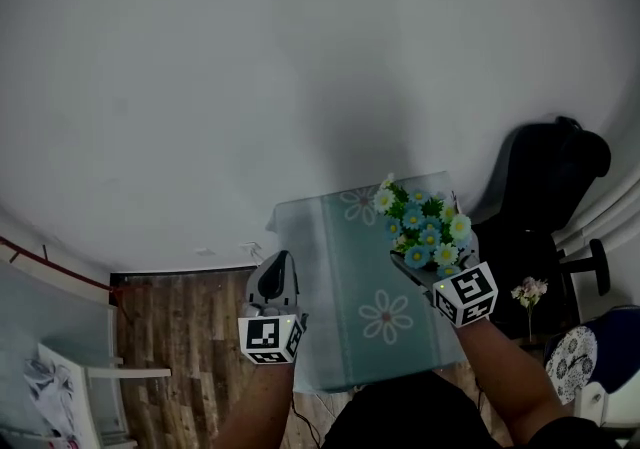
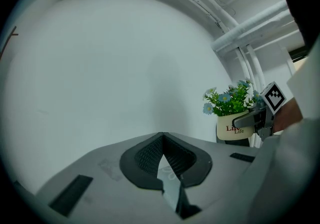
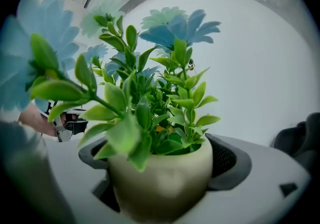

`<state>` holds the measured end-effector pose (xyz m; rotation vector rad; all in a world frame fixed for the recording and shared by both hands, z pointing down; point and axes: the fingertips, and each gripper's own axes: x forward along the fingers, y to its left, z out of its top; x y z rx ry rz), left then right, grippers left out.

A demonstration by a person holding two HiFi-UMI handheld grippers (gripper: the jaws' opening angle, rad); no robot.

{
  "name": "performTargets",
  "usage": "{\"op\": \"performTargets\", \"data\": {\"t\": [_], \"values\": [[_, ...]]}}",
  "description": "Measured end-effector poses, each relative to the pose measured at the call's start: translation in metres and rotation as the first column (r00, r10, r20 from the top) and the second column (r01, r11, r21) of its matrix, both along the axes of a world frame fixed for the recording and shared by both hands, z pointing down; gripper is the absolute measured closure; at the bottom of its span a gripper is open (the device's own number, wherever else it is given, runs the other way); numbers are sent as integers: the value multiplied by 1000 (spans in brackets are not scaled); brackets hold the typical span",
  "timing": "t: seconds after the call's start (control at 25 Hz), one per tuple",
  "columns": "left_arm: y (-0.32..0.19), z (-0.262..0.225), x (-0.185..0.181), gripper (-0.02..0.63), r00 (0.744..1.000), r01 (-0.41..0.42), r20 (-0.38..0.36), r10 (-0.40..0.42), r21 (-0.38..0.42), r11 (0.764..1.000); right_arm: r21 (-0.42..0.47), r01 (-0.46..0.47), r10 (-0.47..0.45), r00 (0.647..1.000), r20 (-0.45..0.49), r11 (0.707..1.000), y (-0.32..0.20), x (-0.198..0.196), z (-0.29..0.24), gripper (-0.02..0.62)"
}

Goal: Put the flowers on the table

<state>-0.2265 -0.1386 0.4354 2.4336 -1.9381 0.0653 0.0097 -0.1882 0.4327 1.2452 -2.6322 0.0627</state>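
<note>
A cream pot of blue and white artificial flowers is held in my right gripper, which is shut on the pot's sides. The pot fills the right gripper view between the grey jaws. It hangs over the far right part of a teal glass table printed with daisies; I cannot tell whether it touches the top. My left gripper is shut and holds nothing, at the table's left edge. In the left gripper view the pot shows at the right, gripped by the right gripper.
A black chair stands just right of the table. A small vase of pink flowers and a round patterned object lie lower right. A white chair is on the wooden floor at the left.
</note>
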Motion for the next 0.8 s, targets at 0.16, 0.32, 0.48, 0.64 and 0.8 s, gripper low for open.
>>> {"op": "performTargets", "data": {"t": [0.16, 0.32, 0.48, 0.64, 0.8], "values": [[-18, 12, -5, 603, 1000, 13, -3, -13, -28, 1000, -21, 1, -1, 1000, 18, 1000, -20, -6, 12, 52], [-35, 27, -1, 603, 1000, 12, 1, -12, -54, 998, -27, 11, -10, 1000, 23, 1000, -36, -10, 21, 52], [-45, 39, 4, 603, 1000, 29, 5, -29, -53, 998, -32, 15, -14, 1000, 20, 999, -46, -7, 41, 52], [-55, 54, 8, 603, 999, 50, -9, -51, -67, 996, -64, 18, -17, 1000, 8, 998, -49, -4, 70, 52], [-63, 71, 14, 603, 999, 42, 13, -41, -85, 995, -93, 7, -5, 1000, 18, 996, -53, -1, 93, 52]]}}
